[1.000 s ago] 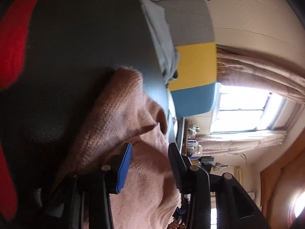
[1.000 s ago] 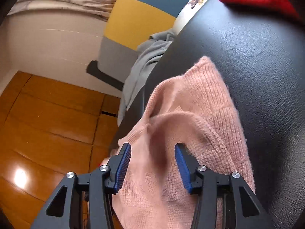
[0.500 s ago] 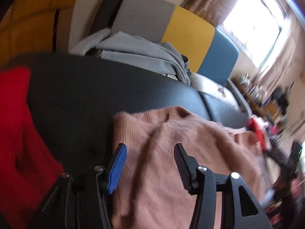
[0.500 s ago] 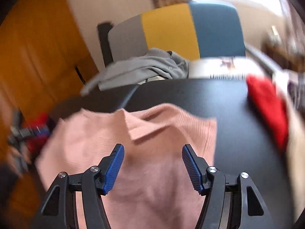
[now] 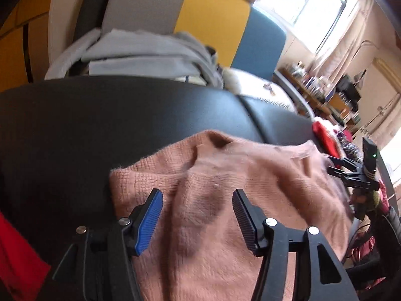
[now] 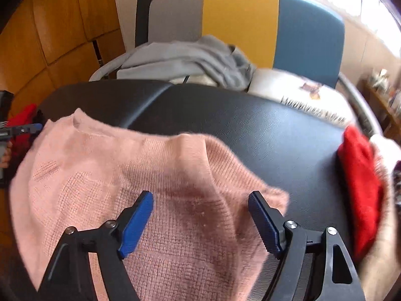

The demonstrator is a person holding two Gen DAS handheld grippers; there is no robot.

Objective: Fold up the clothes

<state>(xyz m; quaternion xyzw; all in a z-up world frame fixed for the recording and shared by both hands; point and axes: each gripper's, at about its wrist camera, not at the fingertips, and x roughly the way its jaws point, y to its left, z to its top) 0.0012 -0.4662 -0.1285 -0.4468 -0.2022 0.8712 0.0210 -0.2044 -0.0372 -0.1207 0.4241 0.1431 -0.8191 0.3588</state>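
Note:
A pink knit sweater (image 5: 225,175) lies rumpled on the black padded table (image 5: 100,125), its collar toward the far side. My left gripper (image 5: 196,195) hovers over the sweater's left part. Its jaws are opening and the pads touch no cloth. Over the right part (image 6: 112,165) hangs my right gripper (image 6: 200,195), jaws also opening, with only flat knit below them. Each gripper shows at the edge of the other's view: the right gripper (image 5: 356,173) and the left gripper (image 6: 22,128).
A grey garment (image 6: 188,57) is heaped on a grey, yellow and blue seat back (image 6: 240,17) behind the table. Red clothes (image 6: 361,183) lie at the table's right end, more red cloth (image 5: 17,258) at the left. A white printed cushion (image 6: 300,90) sits beyond. A wooden floor lies to the left.
Both grippers have rolled upright and drawn back and up from the sweater. Their jaws have widened and the folds they pinched now lie free on the table.

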